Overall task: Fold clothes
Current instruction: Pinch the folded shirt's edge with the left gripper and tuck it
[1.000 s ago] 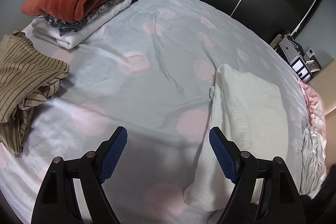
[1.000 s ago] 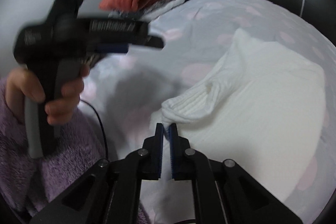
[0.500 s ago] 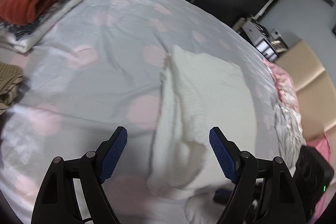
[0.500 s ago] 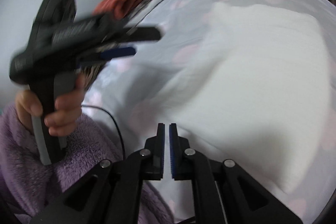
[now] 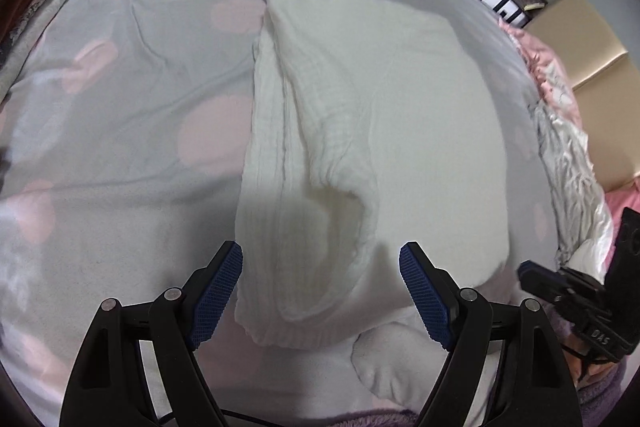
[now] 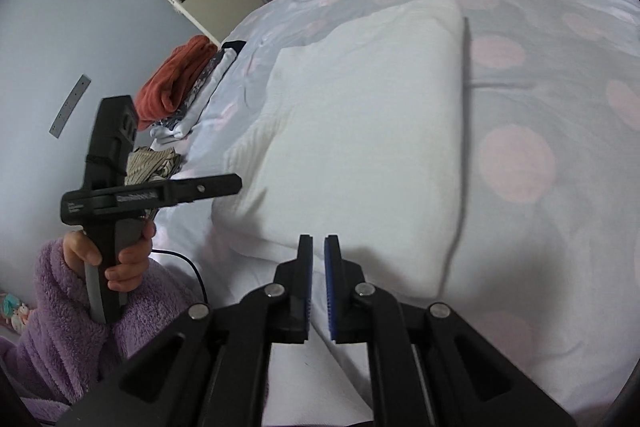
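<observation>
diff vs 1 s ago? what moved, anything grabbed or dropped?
The right gripper let go of the sleeve: it pinched the cuff a second ago, and now its fingers have just been opening a crack with nothing between them. The sleeve lies folded over the white sweater. The left gripper swung over the sweater, open as before. The stack of folded clothes is unchanged.

Grey bed [image 5: 132, 115] (pink-dotted sheet) with white folded garment [image 5: 400, 115], clothes stack [image 6: 180, 91], striped garment [image 6: 154, 163].

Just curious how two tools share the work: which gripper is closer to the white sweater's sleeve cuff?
Left. The left gripper hovers right over the sleeve cuff; the right gripper sits off beside the white sweater, at its edge.
</observation>
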`<state>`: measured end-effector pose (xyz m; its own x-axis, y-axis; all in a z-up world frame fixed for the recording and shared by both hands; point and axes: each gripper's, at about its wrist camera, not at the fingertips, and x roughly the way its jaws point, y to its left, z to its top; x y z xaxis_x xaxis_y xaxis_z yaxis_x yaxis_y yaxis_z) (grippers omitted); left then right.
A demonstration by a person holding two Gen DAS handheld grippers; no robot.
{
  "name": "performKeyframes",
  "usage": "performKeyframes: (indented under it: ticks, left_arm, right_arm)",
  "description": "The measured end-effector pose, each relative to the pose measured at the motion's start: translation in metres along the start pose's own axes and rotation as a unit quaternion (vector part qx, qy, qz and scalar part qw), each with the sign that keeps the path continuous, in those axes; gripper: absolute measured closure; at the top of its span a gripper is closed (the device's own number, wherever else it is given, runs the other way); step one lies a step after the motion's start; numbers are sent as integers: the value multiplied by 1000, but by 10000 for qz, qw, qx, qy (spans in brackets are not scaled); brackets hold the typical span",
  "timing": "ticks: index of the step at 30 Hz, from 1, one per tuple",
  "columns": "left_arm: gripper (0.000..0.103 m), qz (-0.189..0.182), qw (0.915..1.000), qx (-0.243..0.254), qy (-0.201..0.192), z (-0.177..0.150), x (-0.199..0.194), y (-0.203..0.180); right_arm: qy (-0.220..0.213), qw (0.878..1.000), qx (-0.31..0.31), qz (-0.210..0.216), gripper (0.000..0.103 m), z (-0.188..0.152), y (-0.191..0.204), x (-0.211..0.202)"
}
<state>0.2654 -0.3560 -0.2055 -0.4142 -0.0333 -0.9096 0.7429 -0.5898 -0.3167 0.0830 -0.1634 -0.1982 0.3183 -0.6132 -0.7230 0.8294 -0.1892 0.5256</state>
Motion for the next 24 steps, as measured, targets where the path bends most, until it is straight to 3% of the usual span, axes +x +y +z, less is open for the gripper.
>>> performKeyframes:
  ticks: [3, 7, 11, 14, 18, 21, 24]
  left_arm:
    - [31, 143, 9997, 25, 175, -1, 10, -2]
    - [59, 339, 9989, 85, 297, -4, 16, -7]
    - [82, 308, 9993, 179, 116, -6, 8, -15]
    - [88, 117, 9994, 260, -174, -9, -8, -21]
    - [90, -406, 9972, 54, -629, -15, -39, -16]
    - [91, -513, 9974, -191, -473, -22, -40, -4]
    - [91, -222, 9993, -313, -25, -28, -23, 4]
  right_arm:
    - [-24, 10000, 19, 5, 96, -4, -4, -2]
    - [-54, 9999, 114, 41, 96, -7, -10, -1]
    - [-17, 9996, 266, -29, 96, -12, -20, 6]
    - [25, 9989, 454, -132, 96, -15, -30, 10]
    - [-52, 9976, 687, -80, 96, -15, -40, 5]
    - [-58, 9966, 819, -56, 95, -16, -45, 4]
    - [-19, 9957, 923, -74, 95, -16, -51, 5]
